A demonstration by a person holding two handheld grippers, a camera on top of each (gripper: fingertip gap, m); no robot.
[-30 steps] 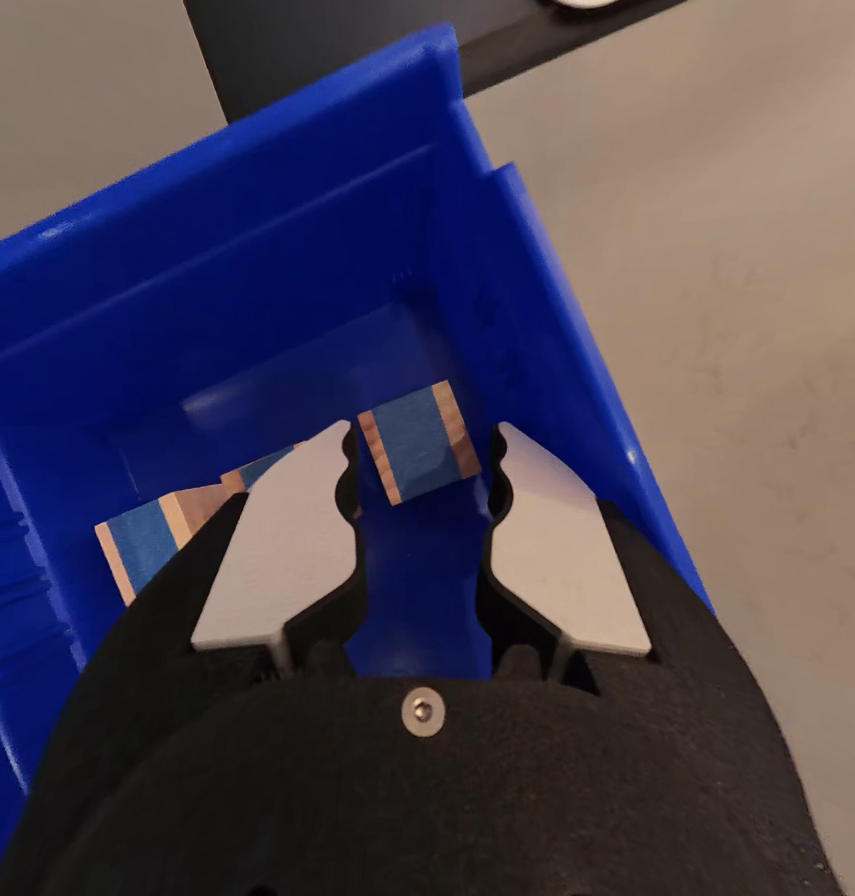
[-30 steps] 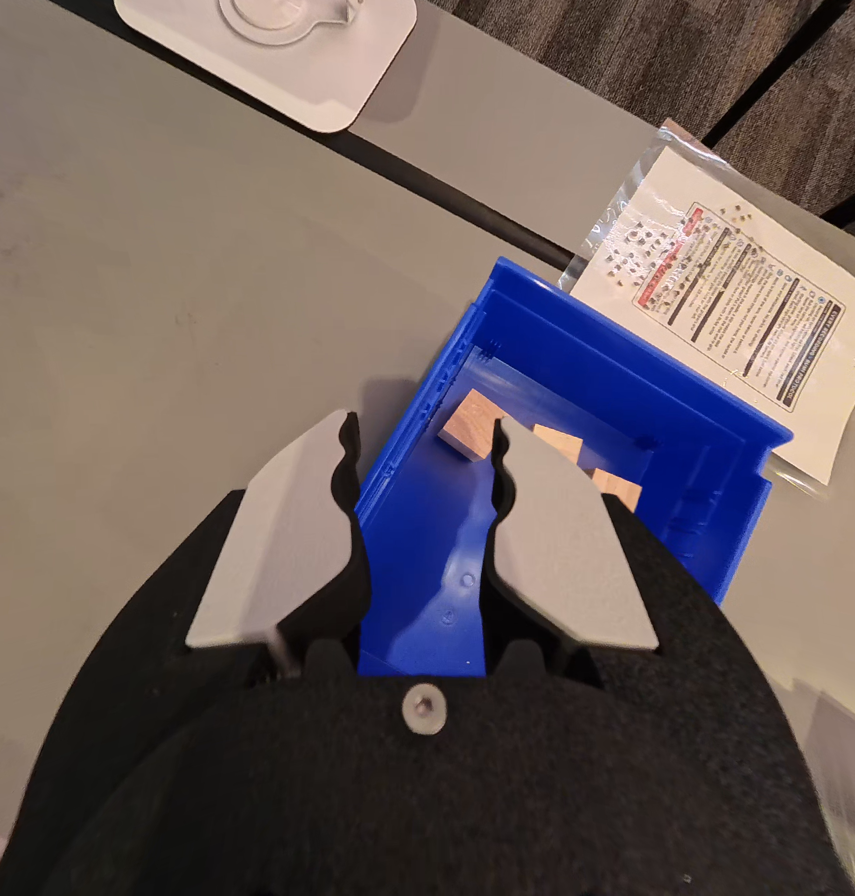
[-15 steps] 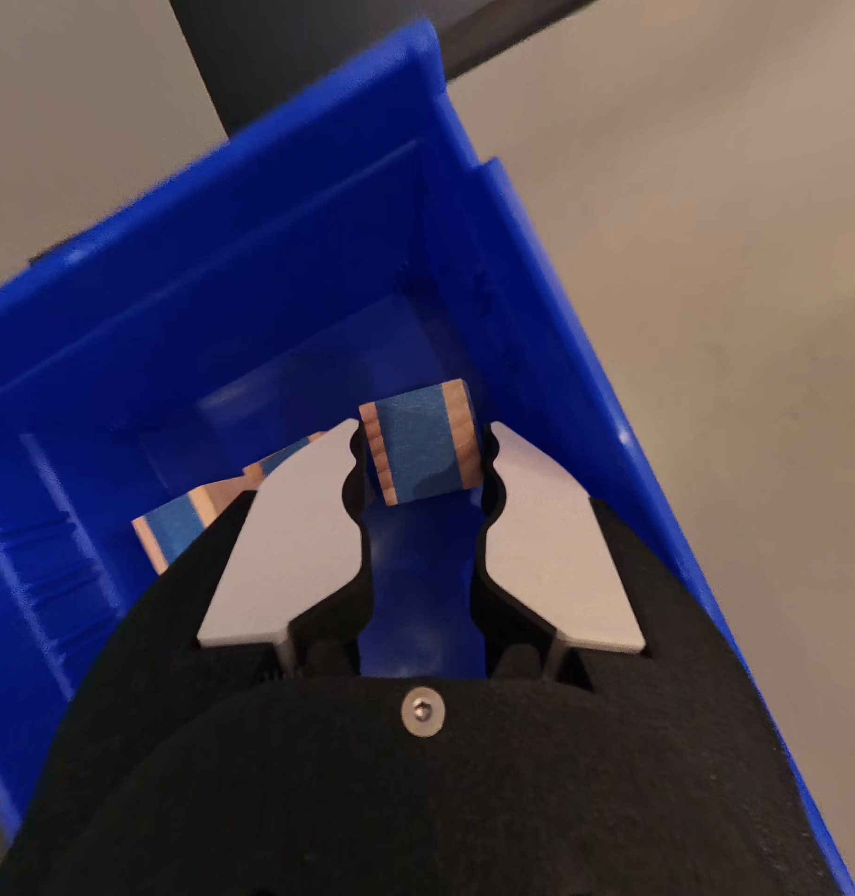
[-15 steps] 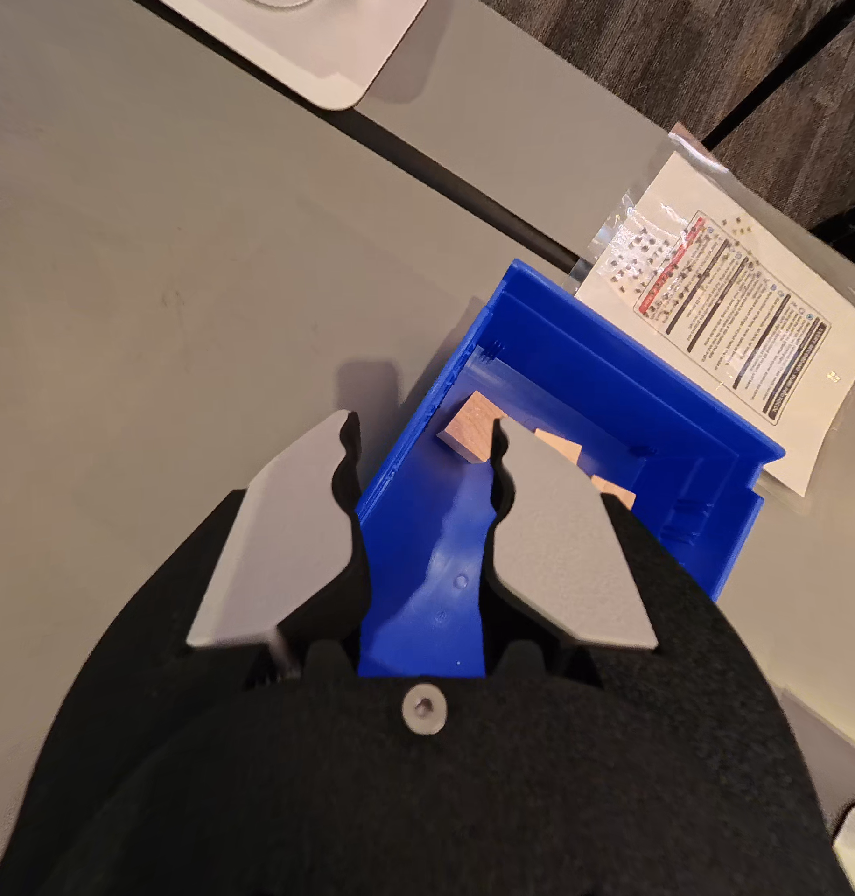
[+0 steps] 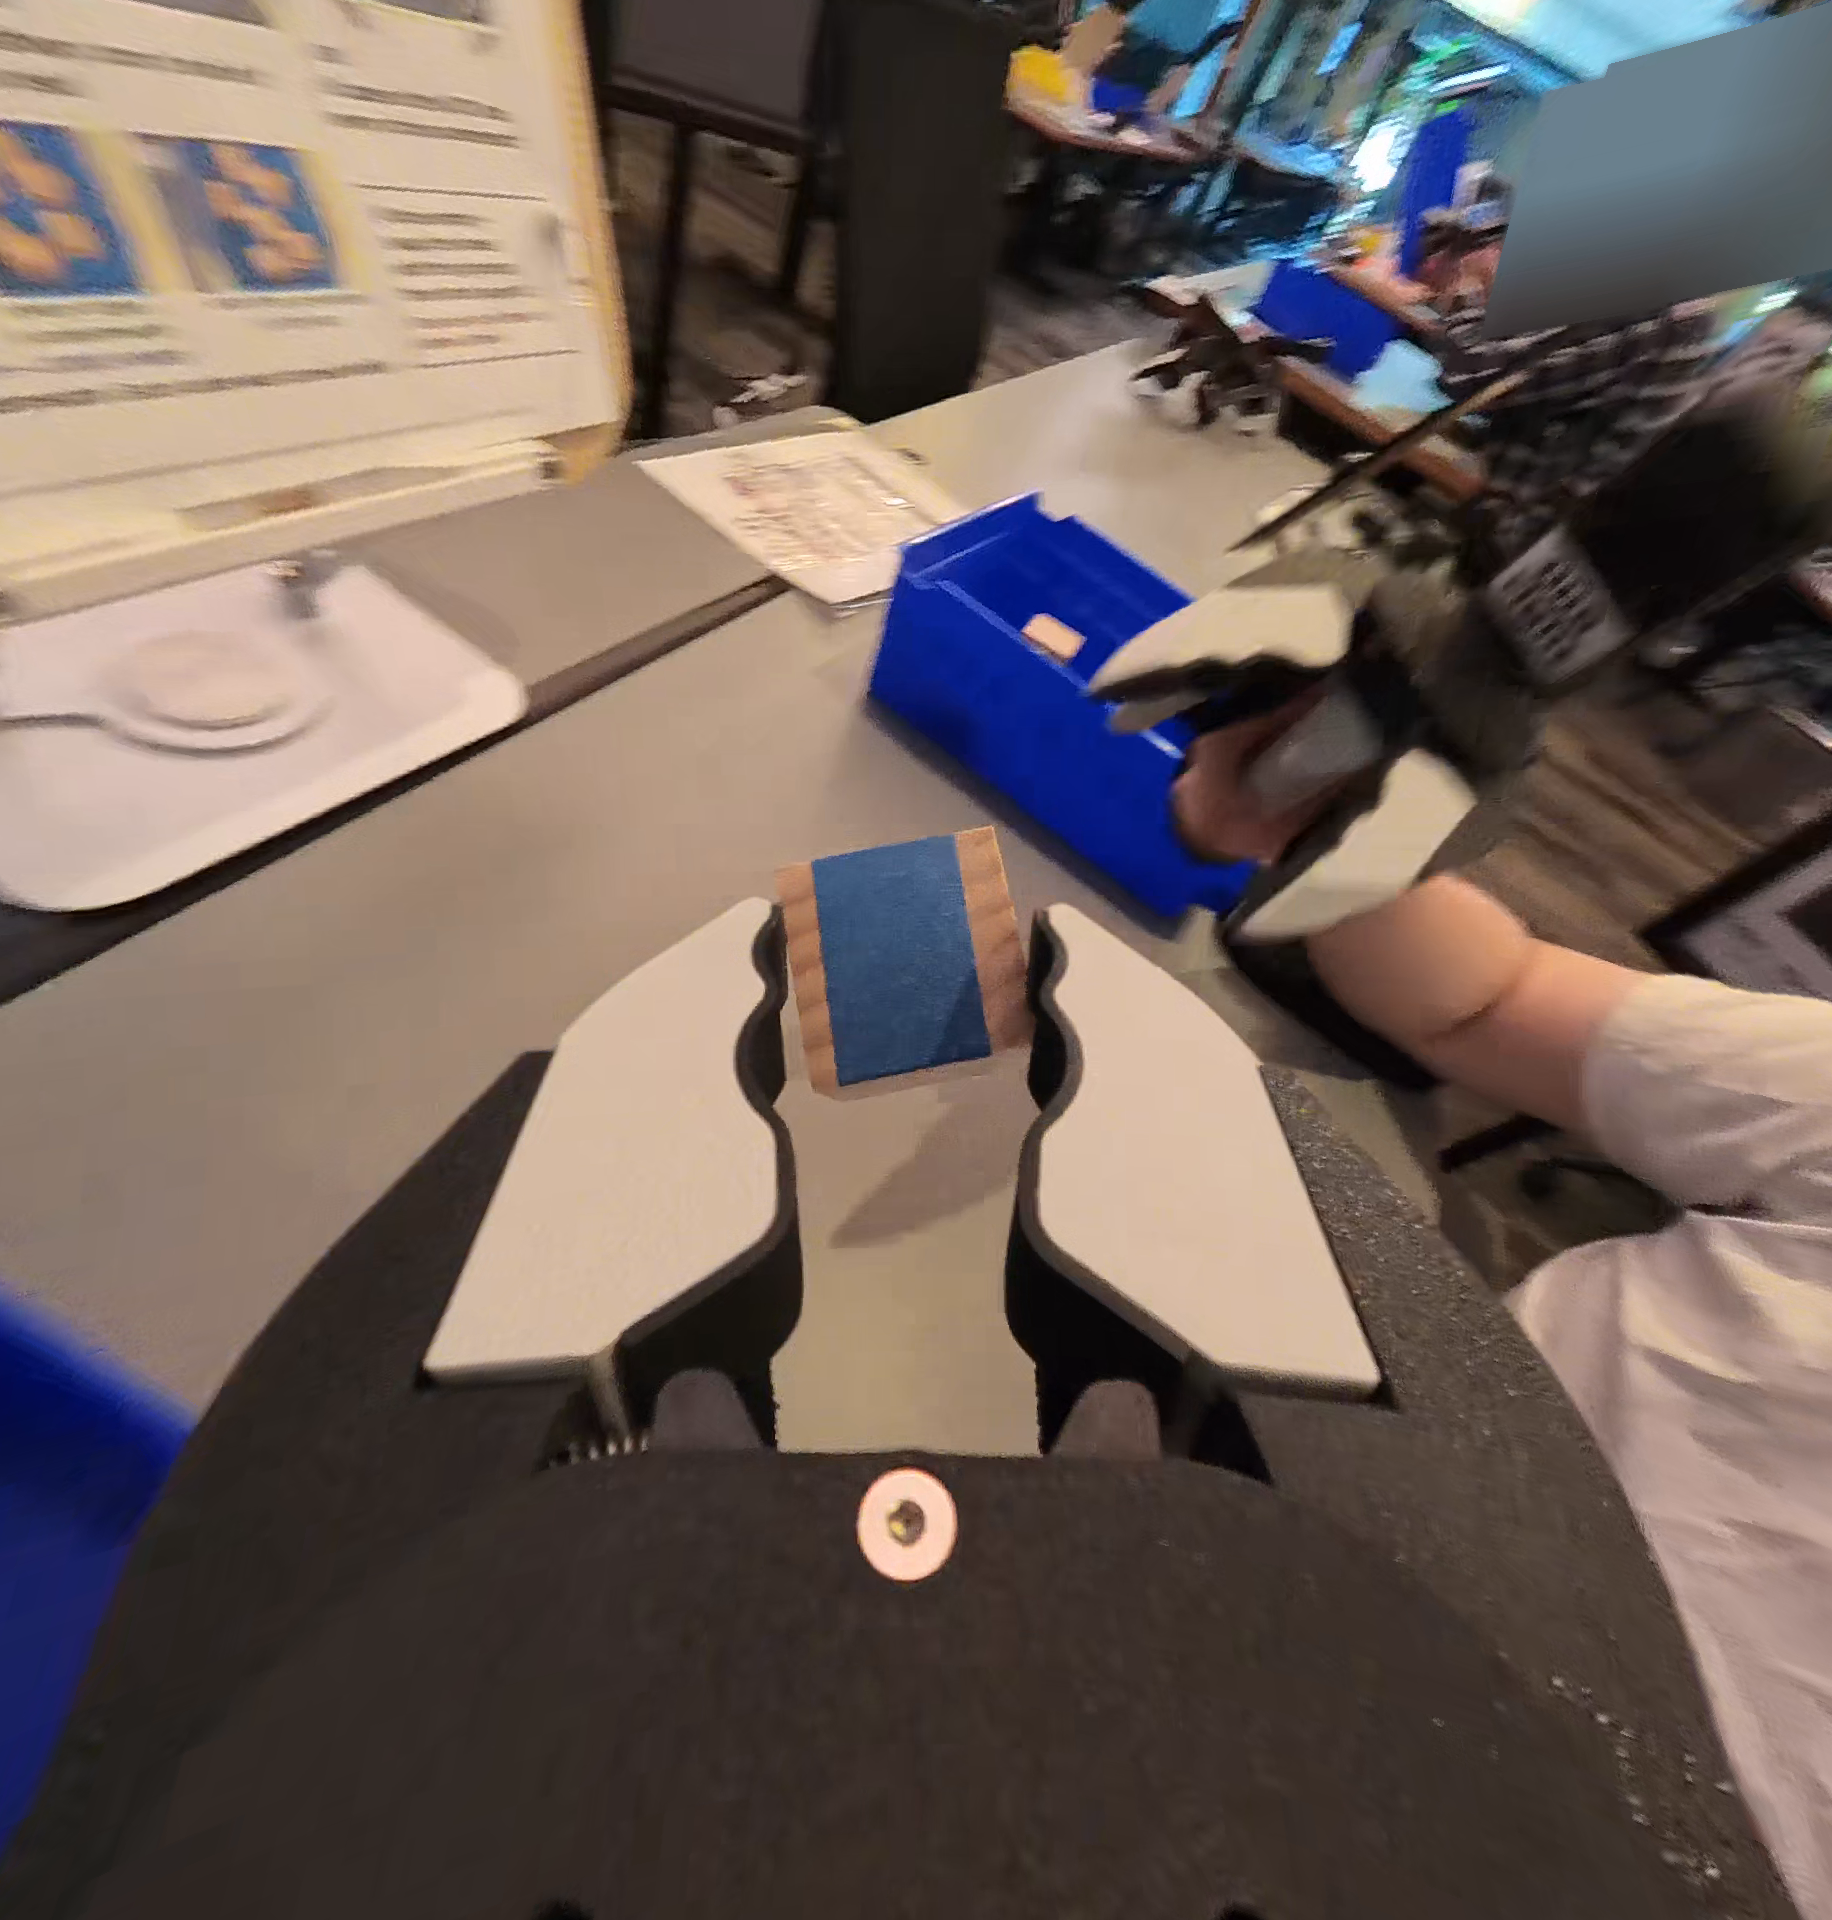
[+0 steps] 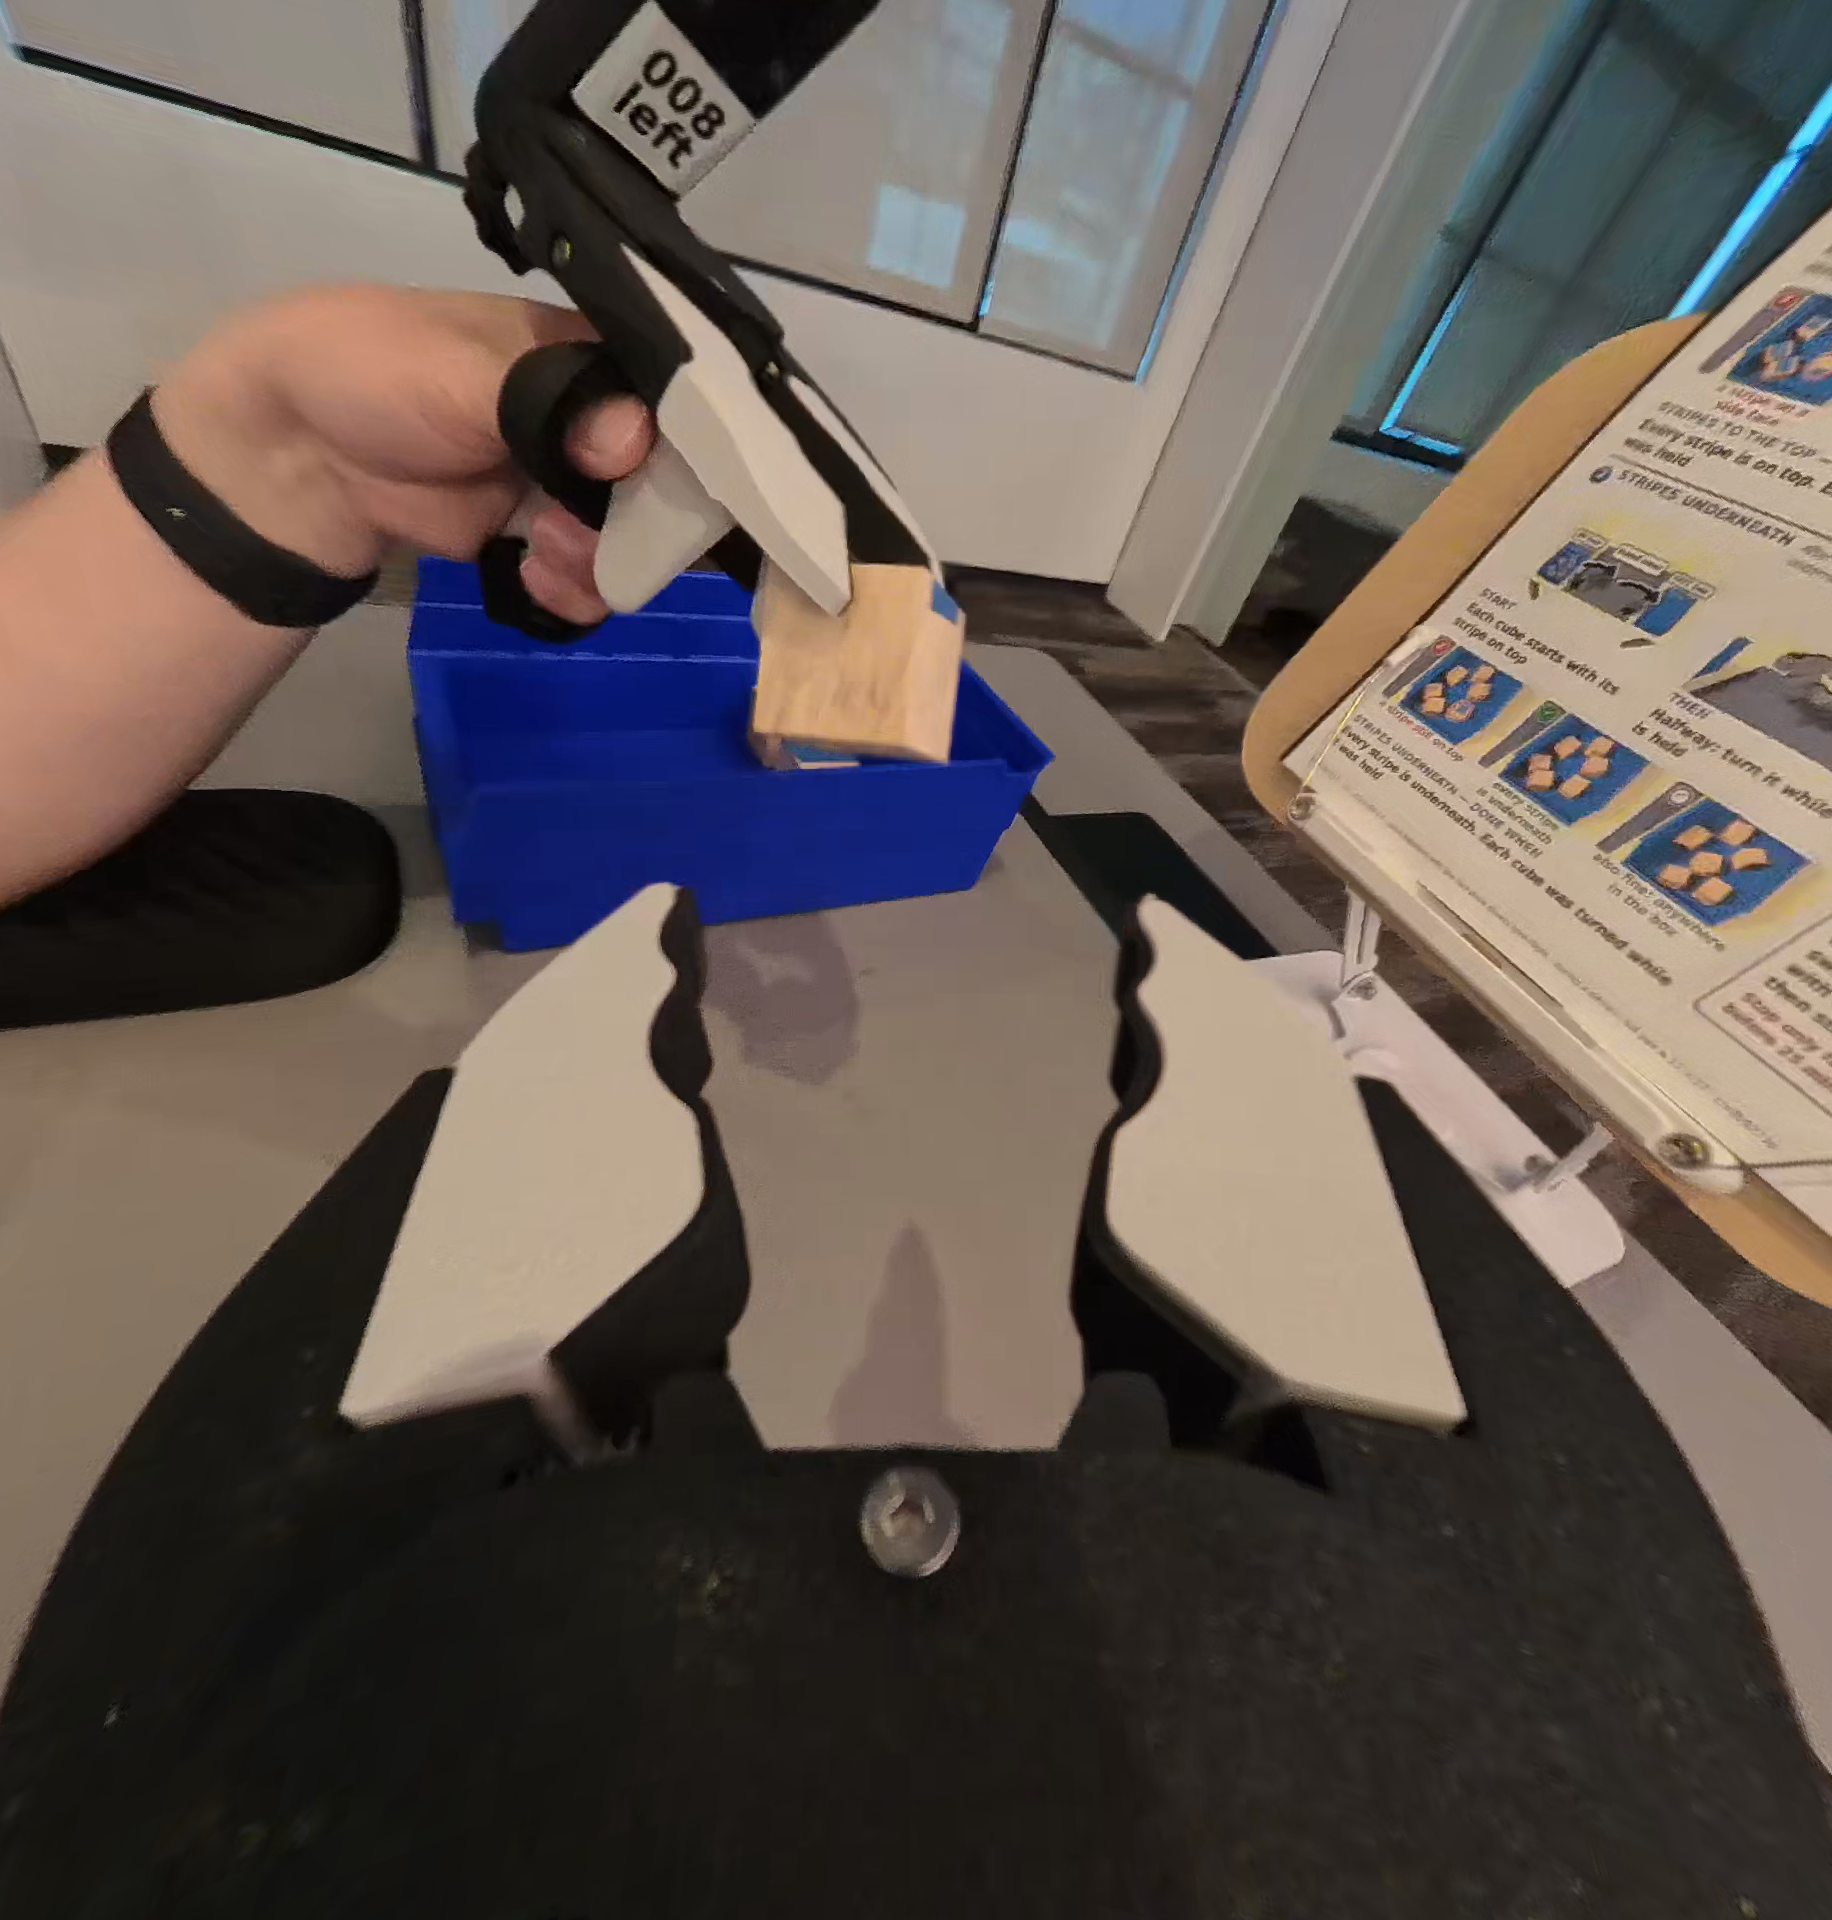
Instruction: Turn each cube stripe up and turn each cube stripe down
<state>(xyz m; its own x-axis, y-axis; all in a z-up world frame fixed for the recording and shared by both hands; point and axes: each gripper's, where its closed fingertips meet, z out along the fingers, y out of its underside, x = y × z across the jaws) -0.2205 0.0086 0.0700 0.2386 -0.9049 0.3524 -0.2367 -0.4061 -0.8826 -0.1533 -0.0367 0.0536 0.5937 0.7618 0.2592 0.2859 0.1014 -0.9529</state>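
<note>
My left gripper (image 5: pixel 901 935) is shut on a wooden cube (image 5: pixel 907 971) and holds it in the air over the grey table, its blue stripe facing the camera. In the right wrist view the left gripper (image 6: pixel 881 592) holds this cube (image 6: pixel 860 675) above a blue bin (image 6: pixel 725 831), its plain wood face showing. Another striped cube (image 6: pixel 803 753) lies in that bin. My right gripper (image 6: pixel 907 935) is open and empty, low over the table in front of that bin. In the left wrist view the right gripper (image 5: pixel 1172 701) hovers by a second blue bin (image 5: pixel 1005 717) that holds a plain-faced cube (image 5: pixel 1052 634).
An instruction board (image 6: pixel 1618 727) on a white stand base (image 6: pixel 1411 1081) stands at the table's far side; it also shows in the left wrist view (image 5: pixel 268 239). A paper sheet in plastic (image 5: pixel 818 509) lies behind the second bin. A person's hands and forearms hold both grippers.
My left gripper closed on the striped cube and lifted it out of its bin. My right gripper pulled back from the other bin, turned toward the left one, and opened wider.
</note>
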